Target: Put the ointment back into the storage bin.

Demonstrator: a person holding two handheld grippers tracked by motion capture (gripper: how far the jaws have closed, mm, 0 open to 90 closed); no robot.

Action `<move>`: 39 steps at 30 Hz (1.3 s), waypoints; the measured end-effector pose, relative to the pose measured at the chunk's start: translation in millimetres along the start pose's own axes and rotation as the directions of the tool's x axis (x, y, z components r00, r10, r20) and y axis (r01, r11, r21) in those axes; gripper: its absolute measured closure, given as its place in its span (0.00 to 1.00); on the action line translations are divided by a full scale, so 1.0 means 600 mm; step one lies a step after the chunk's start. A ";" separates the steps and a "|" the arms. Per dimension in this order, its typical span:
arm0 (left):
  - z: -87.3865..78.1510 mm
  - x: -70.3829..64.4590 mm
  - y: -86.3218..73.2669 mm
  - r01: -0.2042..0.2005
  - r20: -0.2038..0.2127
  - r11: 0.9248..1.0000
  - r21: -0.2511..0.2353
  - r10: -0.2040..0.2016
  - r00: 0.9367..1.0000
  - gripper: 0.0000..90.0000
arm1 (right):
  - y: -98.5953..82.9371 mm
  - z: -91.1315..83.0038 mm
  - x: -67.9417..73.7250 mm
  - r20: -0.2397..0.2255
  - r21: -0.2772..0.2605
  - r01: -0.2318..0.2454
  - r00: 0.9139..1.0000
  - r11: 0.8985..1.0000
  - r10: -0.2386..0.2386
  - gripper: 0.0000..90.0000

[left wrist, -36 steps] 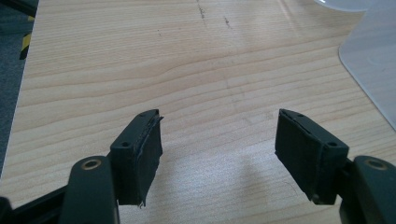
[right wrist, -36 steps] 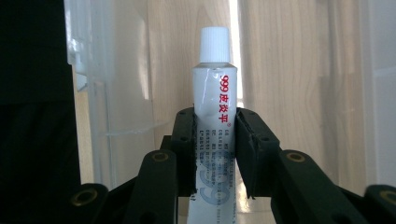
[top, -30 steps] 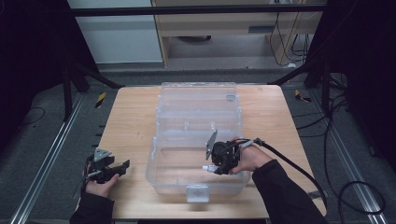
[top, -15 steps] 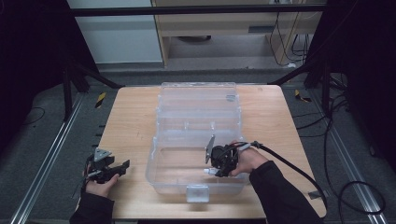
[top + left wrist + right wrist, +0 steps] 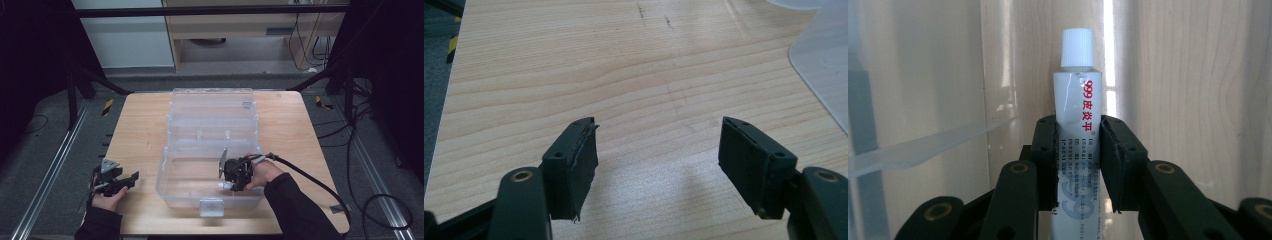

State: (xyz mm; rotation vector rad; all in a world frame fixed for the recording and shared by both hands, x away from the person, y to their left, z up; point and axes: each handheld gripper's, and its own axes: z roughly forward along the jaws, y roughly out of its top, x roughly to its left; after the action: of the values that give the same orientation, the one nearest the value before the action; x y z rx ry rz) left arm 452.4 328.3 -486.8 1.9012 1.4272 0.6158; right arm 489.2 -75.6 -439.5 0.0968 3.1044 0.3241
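Note:
A clear plastic box (image 5: 210, 150) with its lid swung back stands open in the middle of the wooden table (image 5: 137, 130). My right gripper (image 5: 226, 186) is inside the box's near compartment, shut on a small white tube (image 5: 1075, 115) with a white cap and red lettering. In the right gripper view the tube stands between the jaws, cap pointing away, over the box's clear bottom. My left gripper (image 5: 656, 150) rests low over bare wood at the table's near left, open, nothing between its jaws. In the high view, the left gripper (image 5: 127, 181) points toward the box.
A corner of the clear box (image 5: 824, 70) shows at the right edge of the left gripper view. A clear divider wall (image 5: 923, 147) runs to the left of the tube. A black cable (image 5: 320, 187) trails from the right gripper across the table's near right corner.
The right gripper with the tube has shifted slightly left and lower inside the box. The left gripper has stayed put.

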 end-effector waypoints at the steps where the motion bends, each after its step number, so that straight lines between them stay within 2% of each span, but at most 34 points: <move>1: 0.000 0.000 0.000 0.000 0.001 1.000 0.000 0.000 1.000 0.35 | 0.000 0.003 -0.001 -0.001 0.000 0.007 1.000 1.000 -0.007 0.77; 6: 0.000 0.000 0.000 -0.001 0.001 1.000 0.001 0.001 1.000 0.35 | 0.002 0.009 0.001 -0.001 0.015 -0.004 1.000 1.000 0.005 0.77; 10: 0.000 0.000 0.000 -0.001 0.002 1.000 0.001 0.001 1.000 0.35 | 0.001 0.015 -0.002 -0.006 0.020 0.020 1.000 1.000 -0.020 0.77; 11: 0.000 0.000 0.000 -0.001 0.002 1.000 0.002 0.001 1.000 0.35 | 0.002 0.015 0.000 -0.006 0.029 0.006 1.000 1.000 -0.006 0.77; 14: 0.000 0.000 0.000 -0.002 0.002 1.000 0.002 0.002 1.000 0.35 | 0.002 0.016 -0.002 -0.005 0.033 0.019 1.000 0.999 -0.019 0.77; 17: 0.001 0.000 0.000 -0.002 0.003 1.000 0.003 0.002 1.000 0.35 | 0.001 0.017 -0.001 -0.004 0.044 0.015 1.000 0.999 -0.014 0.77; 19: 0.001 0.000 0.000 -0.002 0.003 1.000 0.003 0.002 1.000 0.35 | 0.001 0.015 0.000 -0.011 0.058 -0.007 1.000 0.998 0.007 0.76; 22: 0.001 0.000 0.000 -0.002 0.003 1.000 0.003 0.002 1.000 0.35 | 0.000 0.011 0.000 -0.001 0.056 -0.011 1.000 0.998 0.011 0.75; 23: 0.001 0.000 0.000 -0.002 0.002 1.000 0.003 0.002 1.000 0.35 | -0.001 0.010 -0.002 0.003 0.042 0.008 1.000 0.999 -0.008 0.75; 25: 0.001 0.000 0.000 -0.001 0.003 1.000 0.003 0.001 1.000 0.35 | -0.001 0.000 0.000 0.009 0.032 -0.017 1.000 0.999 0.017 0.74; 26: 0.001 0.000 0.000 -0.001 0.003 1.000 0.003 0.001 1.000 0.35 | -0.003 -0.008 -0.002 0.013 0.013 -0.008 1.000 1.000 0.008 0.73; 28: 0.000 0.000 0.000 -0.001 0.003 1.000 0.002 0.001 1.000 0.35 | -0.006 -0.030 0.000 0.030 -0.019 -0.031 0.999 0.999 0.032 0.71; 30: 0.001 0.000 0.000 -0.001 0.003 1.000 0.001 0.001 1.000 0.35 | -0.009 -0.040 0.002 0.040 -0.032 -0.044 0.998 0.999 0.045 0.70; 31: 0.000 0.000 0.000 0.000 0.003 1.000 0.001 0.000 1.000 0.35 | -0.014 -0.059 0.003 0.061 -0.074 -0.070 0.995 0.995 0.075 0.68; 32: 0.000 0.000 0.000 0.000 0.002 1.000 0.001 0.000 1.000 0.35 | -0.018 -0.069 0.004 0.061 -0.093 -0.090 0.994 0.992 0.096 0.66; 33: 0.000 0.000 0.000 0.000 0.002 1.000 0.001 0.000 1.000 0.35 | -0.018 -0.069 0.004 0.061 -0.093 -0.090 0.994 0.992 0.096 0.66; 34: 0.000 0.000 0.000 0.001 0.002 1.000 0.000 -0.001 1.000 0.35 | -0.024 -0.088 0.006 0.063 -0.147 -0.145 0.986 0.979 0.155 0.65; 35: 0.000 0.000 0.000 0.001 0.002 1.000 0.000 -0.001 1.000 0.35 | -0.024 -0.088 0.006 0.063 -0.147 -0.145 0.986 0.979 0.155 0.65; 36: 0.000 0.000 0.000 0.002 0.002 1.000 0.000 -0.002 1.000 0.35 | -0.034 -0.106 0.007 0.088 -0.206 -0.163 0.979 0.965 0.184 0.61; 37: 0.000 0.000 0.000 0.002 0.002 1.000 0.000 -0.002 1.000 0.35 | -0.039 -0.115 0.009 0.096 -0.237 -0.187 0.972 0.953 0.215 0.61; 38: 0.000 0.000 0.000 0.002 0.002 1.000 0.000 -0.002 1.000 0.35 | -0.039 -0.115 0.009 0.096 -0.237 -0.187 0.972 0.953 0.215 0.61; 39: 0.000 0.000 0.000 0.002 0.002 1.000 0.001 -0.002 1.000 0.35 | -0.053 -0.129 0.012 0.115 -0.309 -0.212 0.959 0.927 0.257 0.55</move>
State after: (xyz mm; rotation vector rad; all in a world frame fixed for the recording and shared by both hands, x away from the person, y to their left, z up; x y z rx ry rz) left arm 452.3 328.6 -486.7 1.9007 1.4283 0.6122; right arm 478.2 -122.0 -370.4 0.4674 2.8538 0.7420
